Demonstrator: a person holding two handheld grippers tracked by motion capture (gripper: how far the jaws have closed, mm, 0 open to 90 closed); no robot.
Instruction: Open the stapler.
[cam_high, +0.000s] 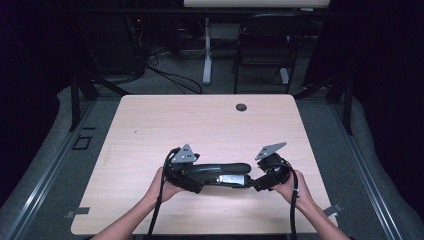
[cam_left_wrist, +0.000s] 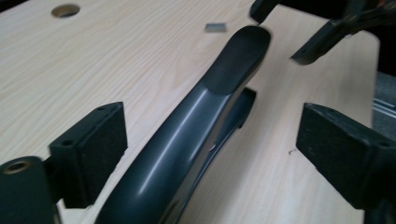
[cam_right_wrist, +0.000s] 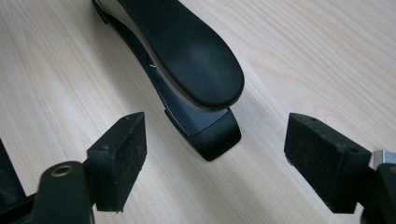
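Note:
A black stapler (cam_high: 220, 175) lies on the pale wooden table (cam_high: 200, 125), near its front edge. My left gripper (cam_high: 199, 181) is at the stapler's left end, held by a hand. In the left gripper view the stapler's glossy body (cam_left_wrist: 187, 135) runs between the two pads, which stand apart from it, so the left gripper (cam_left_wrist: 212, 149) is open. My right gripper (cam_high: 257, 182) faces the stapler's right end. In the right gripper view the stapler's rounded tip (cam_right_wrist: 196, 60) lies just ahead of the right gripper (cam_right_wrist: 217, 158), whose pads are wide apart and bare. The right gripper's jaws (cam_left_wrist: 303, 37) also show beyond the stapler.
A round cable hole (cam_high: 241, 107) sits near the table's far edge. A small grey metal piece (cam_left_wrist: 215, 28) lies on the wood past the stapler. Behind the table stand a black chair (cam_high: 262, 50) and a white desk leg (cam_high: 207, 55).

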